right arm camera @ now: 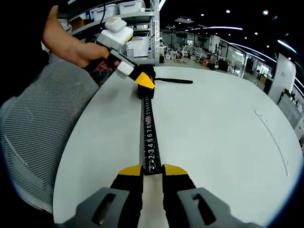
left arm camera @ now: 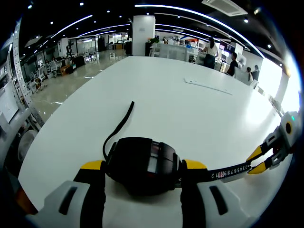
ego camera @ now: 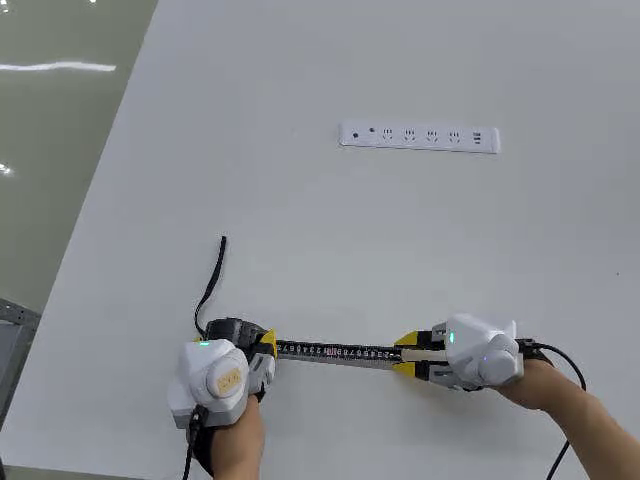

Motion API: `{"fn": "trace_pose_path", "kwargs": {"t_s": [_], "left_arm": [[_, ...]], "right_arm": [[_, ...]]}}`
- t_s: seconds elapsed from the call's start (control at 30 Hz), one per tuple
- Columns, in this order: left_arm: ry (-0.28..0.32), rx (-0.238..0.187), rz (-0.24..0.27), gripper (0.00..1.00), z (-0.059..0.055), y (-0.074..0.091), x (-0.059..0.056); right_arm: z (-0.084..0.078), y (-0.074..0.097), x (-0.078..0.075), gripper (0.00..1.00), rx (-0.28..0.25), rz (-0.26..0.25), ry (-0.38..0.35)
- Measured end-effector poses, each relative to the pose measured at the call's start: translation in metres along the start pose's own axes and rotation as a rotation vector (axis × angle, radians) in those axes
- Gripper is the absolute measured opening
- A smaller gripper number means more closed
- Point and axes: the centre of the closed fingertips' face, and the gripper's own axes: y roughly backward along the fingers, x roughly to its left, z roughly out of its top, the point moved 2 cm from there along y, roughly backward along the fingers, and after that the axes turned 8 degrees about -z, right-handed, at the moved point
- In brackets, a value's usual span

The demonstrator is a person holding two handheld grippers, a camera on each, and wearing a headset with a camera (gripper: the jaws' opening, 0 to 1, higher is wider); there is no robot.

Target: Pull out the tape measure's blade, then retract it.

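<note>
The worktop (ego camera: 400,240) is big, white and smooth. A long white power strip (ego camera: 418,137) lies flat on it, far from the person and well apart from the other things. Close to the person sits a black tape measure (ego camera: 232,330). Its thin black strap (ego camera: 212,280) lies on the worktop and points away from the person. Its blade (ego camera: 335,351) is pulled out and runs in a straight line, low along the white top, off to the right.
</note>
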Motion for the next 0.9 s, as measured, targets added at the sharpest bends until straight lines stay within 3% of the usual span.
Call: {"fn": "trace_pose_path", "kwargs": {"t_s": [0.23, 0.9], "left_arm": [[-0.04, 0.009, 0.005, 0.62, -0.0017, 0.0002, -0.0007], [-0.037, 0.013, 0.007, 0.62, -0.0022, -0.0003, -0.0002]], "right_arm": [[0.0035, 0.0003, 0.0006, 0.14, -0.005, 0.002, 0.0], [0.0083, -0.0061, 0.0018, 0.14, -0.01, 0.005, 0.006]]}}
